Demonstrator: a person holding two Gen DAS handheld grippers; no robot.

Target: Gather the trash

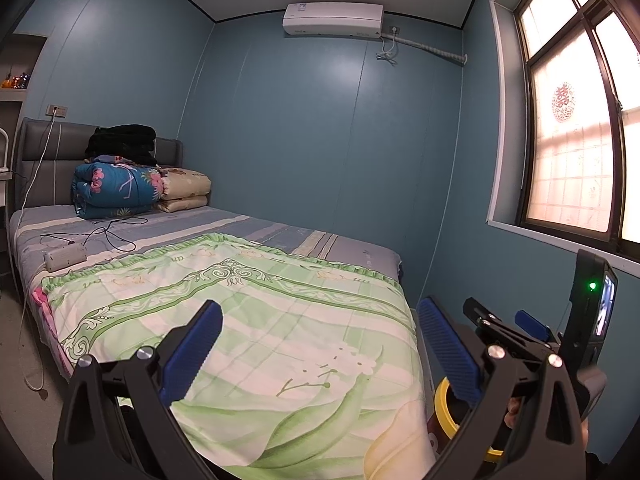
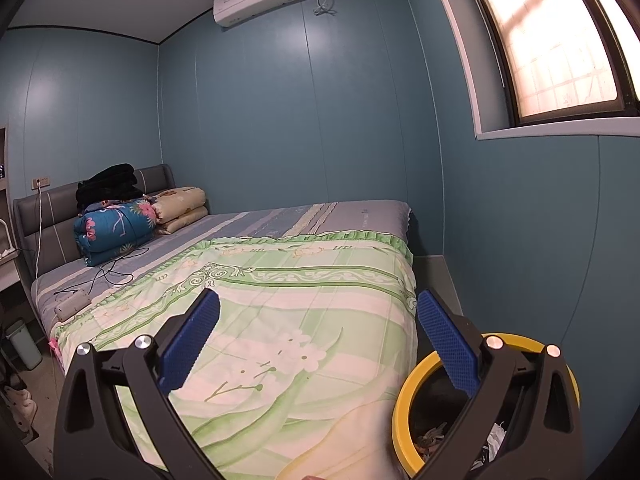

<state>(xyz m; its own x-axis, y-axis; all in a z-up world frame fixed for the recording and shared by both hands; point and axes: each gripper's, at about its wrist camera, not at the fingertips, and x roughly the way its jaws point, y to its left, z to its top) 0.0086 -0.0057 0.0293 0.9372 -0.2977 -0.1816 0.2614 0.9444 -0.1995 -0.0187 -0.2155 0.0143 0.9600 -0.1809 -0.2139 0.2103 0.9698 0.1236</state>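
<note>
a small bedroom with blue walls, a white air conditioner [image 1: 333, 19] high on the far wall and a curtained window [image 1: 576, 136] on the right. in the left wrist view, a bed [image 1: 352, 254] fills the middle, spread with a green floral blanket [image 1: 260, 320]. at the headboard lie a folded blue floral quilt [image 1: 116, 190], a beige folded quilt [image 1: 186, 190] just beside it, and dark clothing [image 1: 122, 142] stacked on top. a white power strip [image 1: 65, 259] with black cables rests on the sheet near the left edge. the left gripper [image 1: 320, 350] hovers over the foot of the bed, its blue-padded jaws spread wide with nothing between them. behind its right finger sits a yellow-rimmed trash bin [image 1: 442, 404], beside the bed's lower right corner. the right gripper [image 1: 504, 324] shows at the far right with a device lit by a green light; i cannot tell from here how its jaws stand.

in the right wrist view, the same bed [image 2: 360, 216] and blanket [image 2: 280, 312] lie ahead. the right gripper [image 2: 318, 342] is released, jaws wide apart and empty. the trash bin [image 2: 412, 396] stands on the floor just beside the bed's near right corner, partly behind the right finger, with crumpled paper scraps [image 2: 432, 438] visible inside. a pale bin [image 2: 25, 344] stands at the far left by the bed.
</note>
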